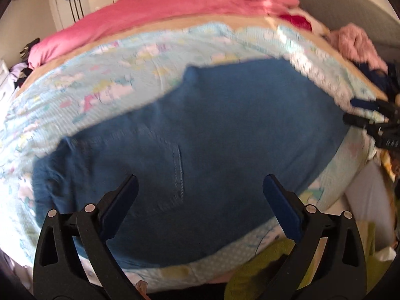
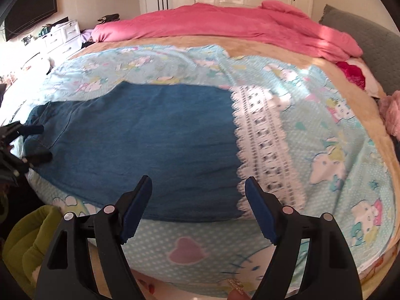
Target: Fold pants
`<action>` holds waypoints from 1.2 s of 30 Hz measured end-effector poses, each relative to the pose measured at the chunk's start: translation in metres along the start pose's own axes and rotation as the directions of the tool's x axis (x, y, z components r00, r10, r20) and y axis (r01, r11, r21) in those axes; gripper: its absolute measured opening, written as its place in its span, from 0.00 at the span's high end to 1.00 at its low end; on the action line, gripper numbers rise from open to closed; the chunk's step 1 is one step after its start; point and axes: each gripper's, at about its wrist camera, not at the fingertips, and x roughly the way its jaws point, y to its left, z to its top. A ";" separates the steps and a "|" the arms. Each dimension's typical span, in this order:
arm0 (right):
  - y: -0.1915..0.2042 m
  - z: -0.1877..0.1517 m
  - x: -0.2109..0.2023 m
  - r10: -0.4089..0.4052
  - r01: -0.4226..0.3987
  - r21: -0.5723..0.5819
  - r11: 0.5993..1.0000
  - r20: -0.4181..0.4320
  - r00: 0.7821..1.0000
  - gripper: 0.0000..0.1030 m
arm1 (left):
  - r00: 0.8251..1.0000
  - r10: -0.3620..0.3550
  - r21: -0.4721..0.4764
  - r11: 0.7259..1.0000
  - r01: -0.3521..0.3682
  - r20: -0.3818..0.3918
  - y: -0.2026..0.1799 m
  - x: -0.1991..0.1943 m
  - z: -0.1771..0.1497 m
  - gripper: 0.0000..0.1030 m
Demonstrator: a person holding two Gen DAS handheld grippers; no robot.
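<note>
Blue denim pants (image 1: 212,125) lie spread flat on a light blue cartoon-print sheet (image 1: 105,80) on the bed. A back pocket (image 1: 172,175) shows near my left gripper. My left gripper (image 1: 200,182) is open and empty, hovering over the waist end. In the right wrist view the pants (image 2: 150,137) end in a white lace cuff (image 2: 262,145). My right gripper (image 2: 198,185) is open and empty above the lower edge near the cuff. Each gripper shows at the other view's edge: the right one (image 1: 367,112), the left one (image 2: 35,142).
A pink duvet (image 2: 225,25) lies bunched at the far side of the bed. A grey headboard (image 2: 362,32) stands on the right. A pink fluffy garment (image 1: 357,42) lies by the headboard. A green cushion (image 2: 27,245) sits below the near bed edge. White drawers (image 2: 62,35) stand at the left.
</note>
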 end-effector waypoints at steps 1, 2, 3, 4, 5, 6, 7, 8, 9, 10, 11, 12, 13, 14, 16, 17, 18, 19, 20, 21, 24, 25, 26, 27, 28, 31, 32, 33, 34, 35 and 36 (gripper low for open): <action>0.002 -0.001 0.004 -0.003 0.003 0.000 1.000 -0.016 1.000 0.26 | 0.999 0.009 -0.005 1.000 -0.009 -0.032 0.001 0.007 -0.004 0.09; 0.003 -0.005 0.011 -0.016 0.016 0.000 1.000 -0.055 0.998 0.26 | 0.999 0.010 -0.009 1.000 -0.011 -0.049 0.002 0.011 -0.008 0.09; 0.002 -0.008 0.017 -0.030 0.031 0.004 1.000 -0.088 0.996 0.26 | 0.998 0.005 -0.013 1.000 -0.006 -0.061 0.003 0.015 -0.010 0.09; 0.000 -0.011 0.022 -0.031 0.033 0.010 0.999 -0.105 0.994 0.26 | 0.998 -0.008 -0.023 1.000 0.007 -0.063 0.005 0.017 -0.012 0.09; -0.003 -0.015 0.023 -0.017 0.019 0.024 1.000 -0.099 0.995 0.26 | 0.998 -0.016 -0.030 0.999 0.014 -0.063 0.007 0.017 -0.012 0.09; -0.004 -0.016 0.023 -0.008 0.012 0.036 0.999 -0.093 0.996 0.26 | 0.998 -0.026 -0.040 0.999 0.024 -0.061 0.009 0.017 -0.012 0.09; -0.004 -0.016 0.023 -0.006 0.010 0.044 0.999 -0.092 0.996 0.26 | 0.998 -0.033 -0.047 0.998 0.031 -0.059 0.010 0.017 -0.012 0.09; -0.004 -0.016 0.024 -0.009 0.013 0.042 0.999 -0.092 0.996 0.26 | 0.998 -0.036 -0.050 0.998 0.033 -0.059 0.011 0.018 -0.013 0.09; -0.003 -0.016 0.024 -0.012 0.016 0.040 0.999 -0.092 0.996 0.25 | 0.998 -0.036 -0.049 0.998 0.033 -0.059 0.011 0.018 -0.014 0.09; -0.002 -0.016 0.025 -0.015 0.019 0.039 0.999 -0.092 0.996 0.25 | 0.998 -0.031 -0.045 0.999 0.029 -0.058 0.010 0.017 -0.014 0.09; -0.002 -0.016 0.024 -0.017 0.021 0.040 0.999 -0.091 0.996 0.25 | 0.998 -0.029 -0.043 0.999 0.027 -0.056 0.009 0.016 -0.014 0.09; -0.001 -0.015 0.023 -0.016 0.020 0.044 0.999 -0.089 0.996 0.25 | 0.998 -0.028 -0.042 0.999 0.026 -0.054 0.008 0.014 -0.014 0.09; -0.002 -0.014 0.020 -0.011 0.015 0.054 0.998 -0.084 0.996 0.25 | 0.998 -0.028 -0.042 0.999 0.025 -0.051 0.008 0.013 -0.013 0.09; -0.003 -0.012 0.018 0.001 0.004 0.064 0.998 -0.076 0.997 0.25 | 0.999 -0.027 -0.043 0.999 0.025 -0.046 0.006 0.012 -0.012 0.09; -0.005 -0.009 0.011 0.021 -0.016 0.082 0.997 -0.056 0.998 0.25 | 0.999 -0.028 -0.046 0.999 0.026 -0.024 0.006 0.005 -0.010 0.09; -0.005 -0.008 0.006 0.024 -0.021 0.085 0.996 -0.041 0.999 0.25 | 0.999 -0.028 -0.050 0.998 0.027 -0.016 0.006 0.002 -0.010 0.09; -0.004 -0.006 0.002 0.023 -0.020 0.082 0.996 -0.031 0.999 0.25 | 1.000 -0.031 -0.057 0.998 0.030 -0.005 0.006 -0.002 -0.009 0.09; -0.004 -0.005 0.000 0.021 -0.019 0.080 0.997 -0.022 1.000 0.24 | 0.999 -0.034 -0.060 0.998 0.034 0.002 0.006 -0.005 -0.009 0.09; -0.003 -0.003 -0.005 0.021 -0.020 0.077 0.997 -0.008 1.000 0.20 | 0.999 -0.037 -0.062 0.997 0.038 0.007 0.005 -0.007 -0.008 0.09; -0.002 -0.002 -0.008 0.020 -0.020 0.077 0.997 0.002 1.000 0.10 | 0.999 -0.037 -0.062 0.997 0.038 0.014 0.004 -0.010 -0.008 0.09; -0.001 0.001 -0.017 0.019 -0.022 0.078 0.997 0.033 0.999 0.10 | 0.999 -0.031 -0.059 0.998 0.033 0.033 0.000 -0.018 -0.006 0.09; 0.000 0.002 -0.019 0.021 -0.023 0.078 0.997 0.038 0.999 0.10 | 0.999 -0.031 -0.059 0.998 0.033 0.038 0.000 -0.019 -0.006 0.09; 0.001 0.003 -0.022 0.021 -0.024 0.077 0.997 0.046 0.999 0.10 | 0.999 -0.031 -0.059 0.998 0.034 0.044 -0.001 -0.022 -0.005 0.09; 0.001 0.004 -0.024 0.020 -0.024 0.077 0.997 0.054 0.998 0.09 | 0.998 -0.031 -0.058 0.998 0.034 0.049 -0.002 -0.024 -0.004 0.09; 0.001 0.005 -0.027 0.021 -0.026 0.078 0.997 0.065 0.998 0.09 | 0.998 -0.030 -0.056 0.998 0.033 0.055 -0.002 -0.026 -0.004 0.09; 0.001 0.007 -0.033 0.017 -0.025 0.084 0.996 0.086 0.996 0.08 | 0.997 -0.029 -0.055 0.998 0.033 0.070 -0.004 -0.031 -0.002 0.09; 0.001 0.007 -0.035 0.014 -0.022 0.087 0.996 0.092 0.996 0.08 | 0.997 -0.030 -0.055 0.998 0.034 0.074 -0.005 -0.033 -0.002 0.09; 0.000 0.007 -0.037 0.012 -0.021 0.089 0.996 0.098 0.995 0.08 | 0.996 -0.030 -0.054 0.998 0.034 0.079 -0.005 -0.035 -0.001 0.09; -0.002 0.008 -0.039 0.010 -0.020 0.093 0.995 0.104 0.995 0.07 | 0.996 -0.029 -0.053 0.998 0.034 0.083 -0.006 -0.037 -0.001 0.09; -0.003 0.008 -0.041 0.007 -0.017 0.097 0.995 0.108 0.994 0.07 | 0.996 -0.030 -0.053 0.998 0.034 0.086 -0.007 -0.038 -0.001 0.09; -0.005 0.008 -0.042 0.002 -0.013 0.101 0.995 0.113 0.994 0.07 | 0.996 -0.030 -0.051 0.998 0.035 0.088 -0.007 -0.039 0.000 0.09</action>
